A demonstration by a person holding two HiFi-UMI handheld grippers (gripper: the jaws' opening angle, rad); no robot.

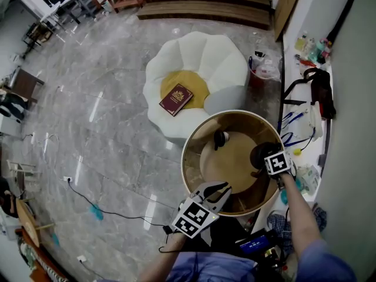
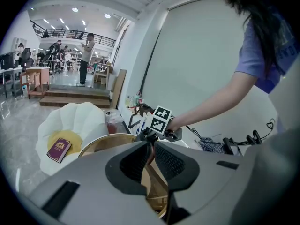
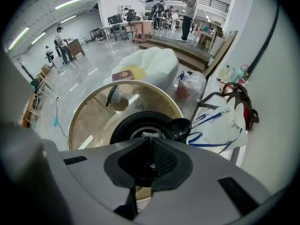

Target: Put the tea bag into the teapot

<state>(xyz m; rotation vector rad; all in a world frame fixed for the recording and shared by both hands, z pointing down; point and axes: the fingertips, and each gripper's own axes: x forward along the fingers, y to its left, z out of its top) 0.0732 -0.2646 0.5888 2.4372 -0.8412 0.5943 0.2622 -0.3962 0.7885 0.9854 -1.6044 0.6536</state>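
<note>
The black teapot (image 1: 261, 153) stands at the right edge of the round brown table (image 1: 194, 175). My right gripper (image 1: 271, 162) points steeply down over it. In the right gripper view the jaws (image 3: 151, 138) are closed tip to tip above the pot's open mouth (image 3: 123, 125). A small white piece of the tea bag (image 3: 146, 135) shows right at the tips. I cannot tell whether it is pinched. My left gripper (image 1: 220, 188) hovers over the table's near edge, away from the pot. Its jaws (image 2: 150, 146) are together with nothing seen between them, aimed at the right gripper (image 2: 149, 136).
A small cup-like piece (image 1: 220, 138) lies on its side at the table's far part. Beyond the table sits a white petal-shaped seat (image 1: 194, 51) with a maroon booklet (image 1: 176, 98). A cluttered white ledge (image 1: 305, 128) runs along the right wall. A cable (image 1: 94, 207) crosses the floor.
</note>
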